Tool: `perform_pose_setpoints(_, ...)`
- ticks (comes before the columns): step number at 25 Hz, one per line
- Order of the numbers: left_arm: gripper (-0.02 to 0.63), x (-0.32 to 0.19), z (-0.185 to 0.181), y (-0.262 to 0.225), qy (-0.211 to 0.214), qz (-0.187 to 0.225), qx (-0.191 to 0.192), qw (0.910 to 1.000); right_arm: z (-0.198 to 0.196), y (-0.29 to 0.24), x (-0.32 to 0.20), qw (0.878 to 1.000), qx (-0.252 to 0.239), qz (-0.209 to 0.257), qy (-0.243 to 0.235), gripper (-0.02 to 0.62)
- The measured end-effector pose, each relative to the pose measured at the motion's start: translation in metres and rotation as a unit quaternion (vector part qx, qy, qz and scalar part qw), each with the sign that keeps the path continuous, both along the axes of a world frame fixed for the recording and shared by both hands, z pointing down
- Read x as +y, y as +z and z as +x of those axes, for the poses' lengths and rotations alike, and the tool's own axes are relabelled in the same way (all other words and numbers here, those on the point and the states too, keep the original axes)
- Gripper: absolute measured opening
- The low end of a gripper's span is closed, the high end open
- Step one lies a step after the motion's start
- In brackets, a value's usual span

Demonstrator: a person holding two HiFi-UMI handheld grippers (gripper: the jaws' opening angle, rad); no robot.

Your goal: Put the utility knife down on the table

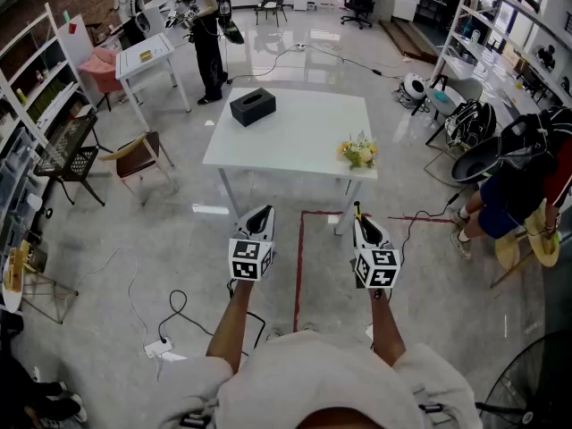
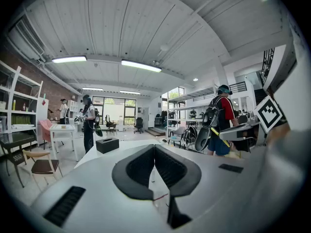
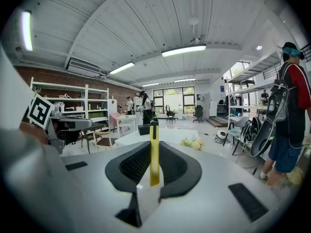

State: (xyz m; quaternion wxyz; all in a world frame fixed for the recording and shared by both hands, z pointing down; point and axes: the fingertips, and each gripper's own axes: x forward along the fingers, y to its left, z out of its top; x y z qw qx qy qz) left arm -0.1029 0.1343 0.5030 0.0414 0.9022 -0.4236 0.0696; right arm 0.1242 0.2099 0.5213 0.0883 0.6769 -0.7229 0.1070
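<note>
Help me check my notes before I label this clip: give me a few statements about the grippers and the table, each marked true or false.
1. The right gripper is shut on a yellow utility knife. True.
2. A black box and a small bunch of flowers are on the white table. True.
3. The left gripper holds a tool as well. False: its jaws are together with nothing between them.
4. The utility knife already lies on the white table. False: it is between the right gripper's jaws, held up in front of the person and short of the table.
</note>
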Motion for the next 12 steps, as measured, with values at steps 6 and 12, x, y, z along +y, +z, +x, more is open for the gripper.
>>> perform_pose_setpoints(6,0.020,0.0075,0.0025,0.0025,0.005,-0.005,-0.001,1.0000,-0.0022,0.0000,0.0081,1.000,0.003,-0.003,-0.001,0.072)
perform_pose_setpoints(12,0.020,0.0106,0.0080,0.0045,0.005,-0.007,-0.001,1.0000,-0.0039,0.0017,0.0069,1.000,0.000,-0.002,-0.007,0.072)
